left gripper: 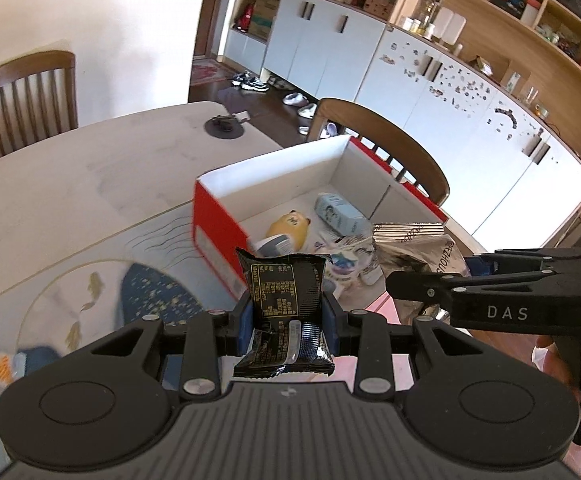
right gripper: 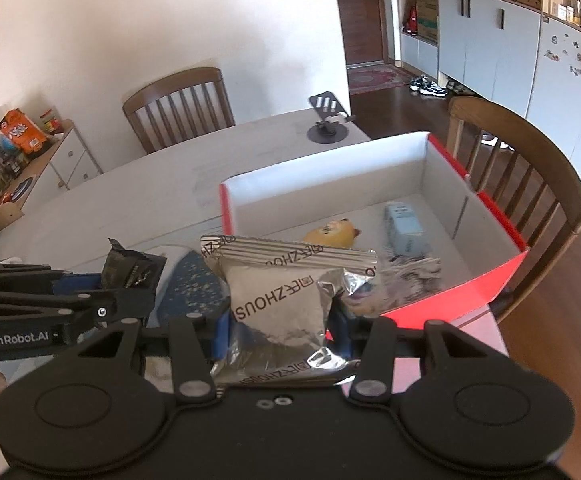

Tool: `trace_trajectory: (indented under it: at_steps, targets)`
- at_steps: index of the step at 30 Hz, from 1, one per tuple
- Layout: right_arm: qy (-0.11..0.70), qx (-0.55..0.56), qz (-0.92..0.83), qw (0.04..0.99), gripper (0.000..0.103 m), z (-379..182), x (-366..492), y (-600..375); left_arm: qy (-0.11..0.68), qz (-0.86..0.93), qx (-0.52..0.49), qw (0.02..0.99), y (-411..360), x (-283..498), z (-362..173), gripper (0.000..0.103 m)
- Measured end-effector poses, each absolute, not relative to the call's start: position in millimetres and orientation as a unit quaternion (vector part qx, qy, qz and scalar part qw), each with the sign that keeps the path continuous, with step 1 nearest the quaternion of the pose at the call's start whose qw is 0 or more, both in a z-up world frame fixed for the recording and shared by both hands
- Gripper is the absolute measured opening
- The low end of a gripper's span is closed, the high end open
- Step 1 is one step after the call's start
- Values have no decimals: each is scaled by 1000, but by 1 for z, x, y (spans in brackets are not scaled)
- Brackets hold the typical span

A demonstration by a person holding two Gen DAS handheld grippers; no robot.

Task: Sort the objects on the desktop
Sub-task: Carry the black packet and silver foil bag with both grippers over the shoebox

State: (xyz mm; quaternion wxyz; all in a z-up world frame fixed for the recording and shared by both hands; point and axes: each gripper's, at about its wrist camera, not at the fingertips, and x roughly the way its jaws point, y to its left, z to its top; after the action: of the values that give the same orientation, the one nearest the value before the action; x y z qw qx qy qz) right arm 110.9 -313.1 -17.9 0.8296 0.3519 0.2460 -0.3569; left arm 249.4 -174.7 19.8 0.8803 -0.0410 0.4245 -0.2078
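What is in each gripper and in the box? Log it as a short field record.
left gripper: shut on black packet
right gripper: shut on silver pouch
box: red outside, white inside, open top, on the table
box contents: yellow toy, pale blue carton, crumpled wrappers
packet and pouch position: both held on the near side of the box, not yet inside

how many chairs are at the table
2: one chair at the far side by the wall, one chair behind the red box. Others could be out of view.
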Motion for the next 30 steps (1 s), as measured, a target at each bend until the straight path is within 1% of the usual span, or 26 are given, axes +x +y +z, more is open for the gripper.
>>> trace_trajectory:
  at_steps: [16,30]
  targets:
    - [256,343,-400,811,47,-36,67,-380,427,-236,-4,873,-230,297,20,33]
    - [272,336,-400,808,47,-54,67,-421,430,-267,21,862,-269,356,11,33]
